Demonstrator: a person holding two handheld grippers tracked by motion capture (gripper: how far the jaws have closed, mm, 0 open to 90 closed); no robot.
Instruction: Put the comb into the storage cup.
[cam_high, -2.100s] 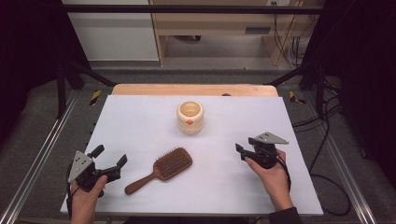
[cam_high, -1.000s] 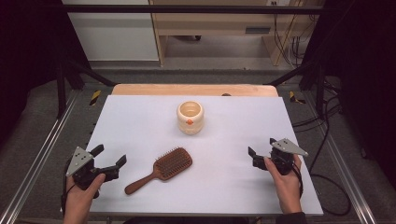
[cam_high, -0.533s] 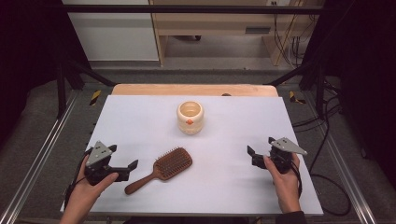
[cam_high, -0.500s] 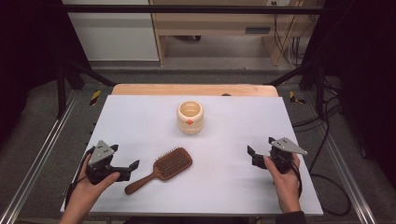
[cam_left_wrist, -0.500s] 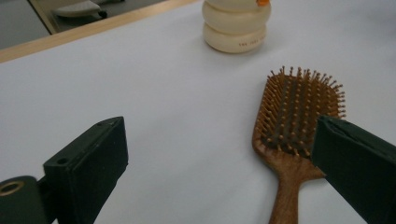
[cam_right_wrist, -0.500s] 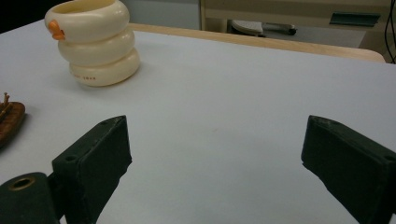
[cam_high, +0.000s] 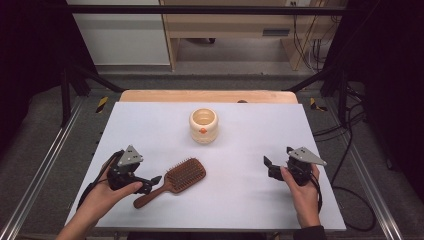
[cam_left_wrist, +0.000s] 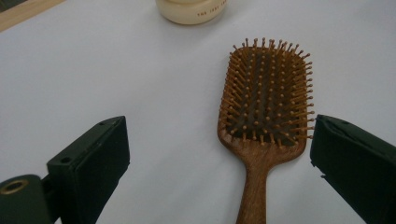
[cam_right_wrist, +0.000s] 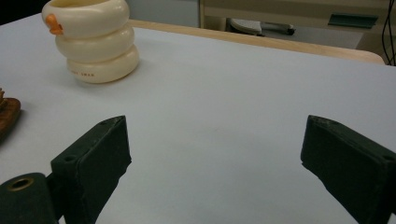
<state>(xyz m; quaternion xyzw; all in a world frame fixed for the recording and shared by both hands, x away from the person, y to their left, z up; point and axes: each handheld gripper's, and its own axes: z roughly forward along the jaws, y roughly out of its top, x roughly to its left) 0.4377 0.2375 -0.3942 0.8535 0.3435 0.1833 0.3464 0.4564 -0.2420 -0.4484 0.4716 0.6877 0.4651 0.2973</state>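
From the high view, a wooden hairbrush (cam_high: 174, 180) lies bristles up on the white table (cam_high: 240, 200), left of the middle and toward the near edge, its handle slanting toward the near left corner. The left gripper (cam_high: 149, 182) sits just beside the handle, its jaws wide apart. A cream ringed cup (cam_high: 203, 125) stands upright near the middle, toward the far edge. The right gripper (cam_high: 269, 166) hovers by the right edge, well apart from both, jaws spread.

In the left gripper view, the hairbrush (cam_left_wrist: 261, 121) lies between the wide jaws, nearer the right-hand one, touching neither as far as can be told; the cup's base (cam_left_wrist: 191, 8) is beyond.

In the right gripper view, the jaws stand wide over bare table (cam_right_wrist: 224, 121), with the cup (cam_right_wrist: 91, 39) at far left.
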